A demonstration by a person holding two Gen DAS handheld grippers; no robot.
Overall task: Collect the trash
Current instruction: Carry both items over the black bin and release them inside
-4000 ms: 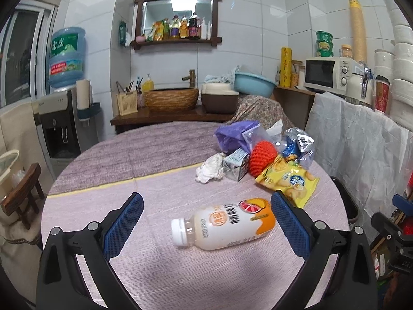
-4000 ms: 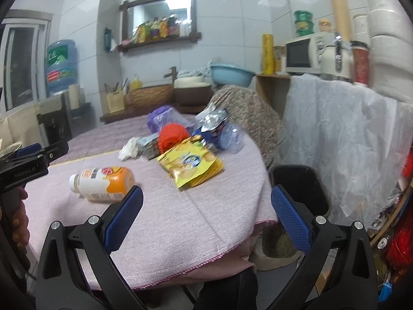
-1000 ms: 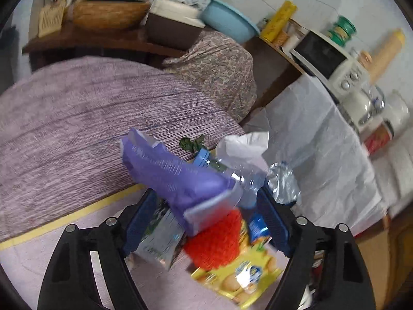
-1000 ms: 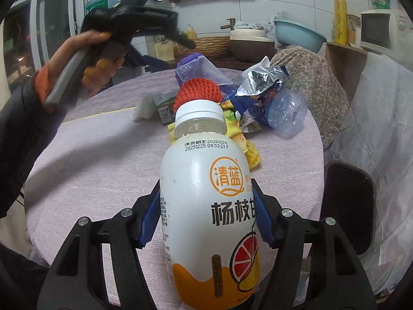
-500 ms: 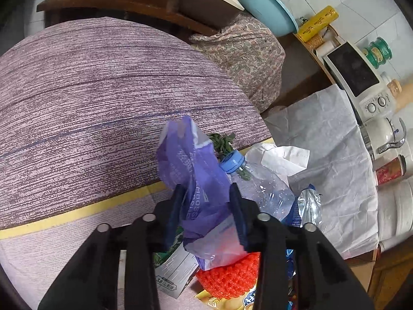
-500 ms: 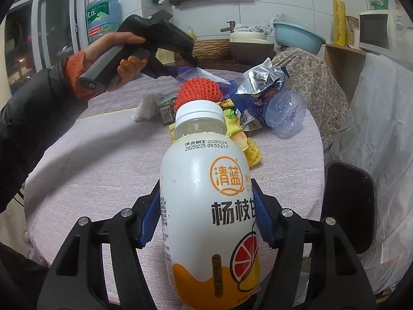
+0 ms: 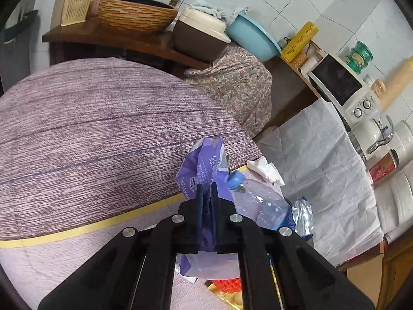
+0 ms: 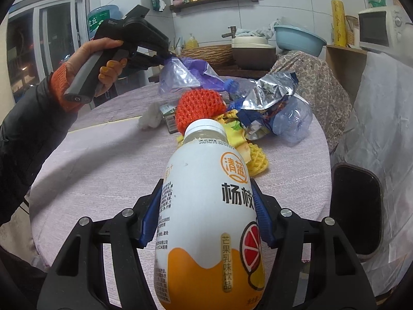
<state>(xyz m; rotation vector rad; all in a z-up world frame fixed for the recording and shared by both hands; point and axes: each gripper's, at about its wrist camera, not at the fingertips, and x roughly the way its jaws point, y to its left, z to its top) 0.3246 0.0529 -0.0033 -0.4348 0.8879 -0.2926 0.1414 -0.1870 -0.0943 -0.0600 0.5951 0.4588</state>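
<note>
My left gripper [image 7: 205, 188] has its jaws closing tight on a crumpled purple plastic bag [image 7: 206, 165], with the pads pinching its upper fold. In the right wrist view the same left gripper [image 8: 167, 58], held by a hand, lifts the purple bag [image 8: 185, 75] over the trash pile. My right gripper [image 8: 206, 188] is shut on a white and orange drink bottle [image 8: 214, 232], cap pointing forward, above the round table [image 8: 103, 168]. Below the bag lie a red-orange foam net [image 8: 200, 108], a silver foil wrapper [image 8: 268, 95] and a crushed clear bottle [image 8: 291, 121].
A yellow snack bag [image 8: 255, 157], a small carton [image 8: 167, 115] and a tissue wad [image 8: 151, 116] sit in the pile. A black bin [image 8: 353, 206] stands beside the table's right edge. White sheeting [image 7: 322, 168] covers the counter under the microwave [image 7: 338, 82].
My left gripper went from wide open around the purple bag to shut on it and has raised it slightly. The right gripper kept still with the drink bottle.
</note>
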